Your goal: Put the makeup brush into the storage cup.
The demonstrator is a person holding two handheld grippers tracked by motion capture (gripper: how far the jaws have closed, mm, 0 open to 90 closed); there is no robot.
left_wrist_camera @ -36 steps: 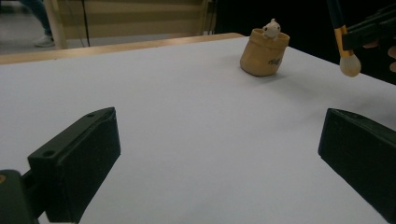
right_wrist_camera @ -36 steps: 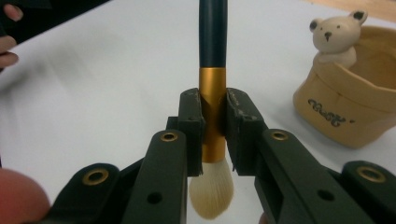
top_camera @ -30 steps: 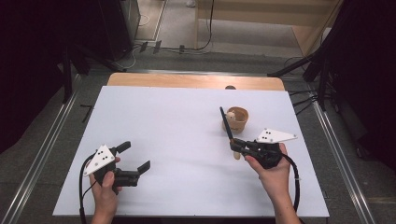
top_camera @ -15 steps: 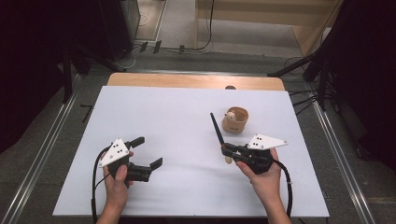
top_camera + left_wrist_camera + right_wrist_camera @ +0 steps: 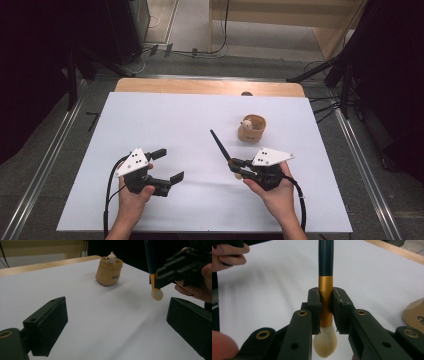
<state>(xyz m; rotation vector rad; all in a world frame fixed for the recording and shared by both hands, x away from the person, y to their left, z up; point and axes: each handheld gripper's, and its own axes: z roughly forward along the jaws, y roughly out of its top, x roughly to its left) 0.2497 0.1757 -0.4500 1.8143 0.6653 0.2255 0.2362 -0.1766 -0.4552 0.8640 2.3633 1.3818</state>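
Gold ferrule [image 5: 325,297] — right-view detail

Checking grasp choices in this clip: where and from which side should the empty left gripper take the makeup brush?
On the dark handle above the gold ferrule, where the right gripper already clamps the brush. The handle is long, slim and bare; probably come in from the side, with the left gripper and its open jaws across it.

Black-handled brush [image 5: 325,290] with gold ferrule, tan pouch [image 5: 109,271], white table [image 5: 165,125]
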